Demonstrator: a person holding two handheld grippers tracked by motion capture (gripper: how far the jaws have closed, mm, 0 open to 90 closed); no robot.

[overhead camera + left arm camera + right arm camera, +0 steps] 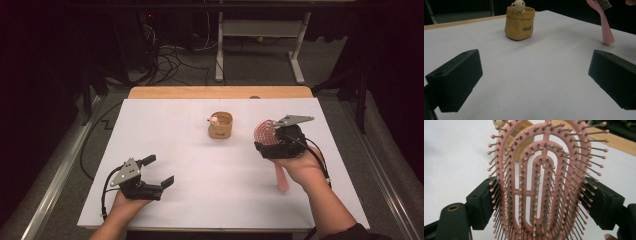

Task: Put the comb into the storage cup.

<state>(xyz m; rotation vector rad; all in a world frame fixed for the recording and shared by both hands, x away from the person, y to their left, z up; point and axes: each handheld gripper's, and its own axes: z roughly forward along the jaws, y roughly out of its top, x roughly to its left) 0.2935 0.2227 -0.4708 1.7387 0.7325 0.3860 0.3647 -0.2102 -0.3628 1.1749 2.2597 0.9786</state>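
A pink vented hairbrush (263,131) stands nearly upright at the table's right, its handle (281,178) pointing down toward the person. My right gripper (270,141) is shut on the brush head; in the right gripper view the bristled head (544,182) sits between both black jaws, bristles toward the camera. My left gripper (159,170) rests low at the front left, open and holding nothing, with bare table between its jaws (534,77). A tan pot (220,125) with a small bear figure at its rim stands mid-table, also seen from the left gripper view (520,23).
A white sheet (200,150) covers the table, with a wooden edge (220,92) at the far side. Beyond it stand a white desk frame (260,30) and floor cables (170,60). The brush handle (606,27) touches the sheet at the right.
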